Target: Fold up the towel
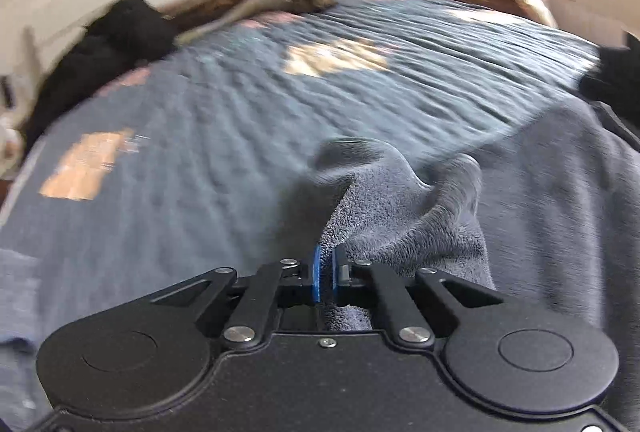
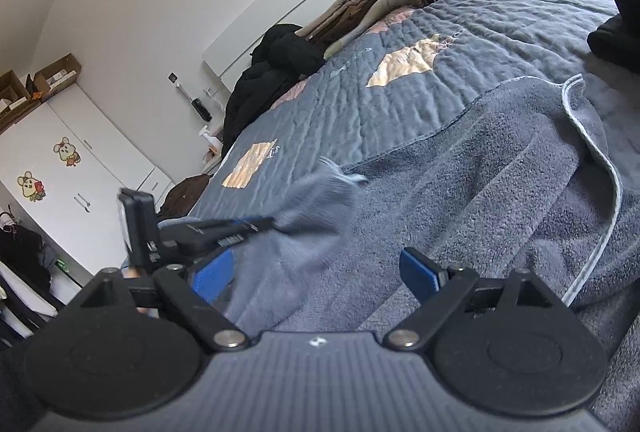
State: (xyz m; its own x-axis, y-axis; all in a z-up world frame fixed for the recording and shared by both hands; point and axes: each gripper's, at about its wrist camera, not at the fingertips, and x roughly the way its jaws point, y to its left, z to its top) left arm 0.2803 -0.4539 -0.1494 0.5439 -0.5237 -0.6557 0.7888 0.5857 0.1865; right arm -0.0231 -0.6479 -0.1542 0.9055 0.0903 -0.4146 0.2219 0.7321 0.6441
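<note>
Here, grey towel [image 1: 420, 216] rumpled, fluffy, hem-edged

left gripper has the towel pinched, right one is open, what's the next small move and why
Probably close the right gripper on the towel edge beneath it. The left gripper is shut on a lifted fold, while the right hangs open over loose cloth, gripping nothing. A fold likely needs both held before carrying the edge across the quilt.

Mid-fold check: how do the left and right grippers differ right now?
The left gripper has its jaws shut on a bunched fold of the grey towel; the right gripper has its jaws wide apart, holding nothing. The left lifts its fold off the bed; the right only hovers above flat towel. Both have blue pads and point across the quilt.
</note>
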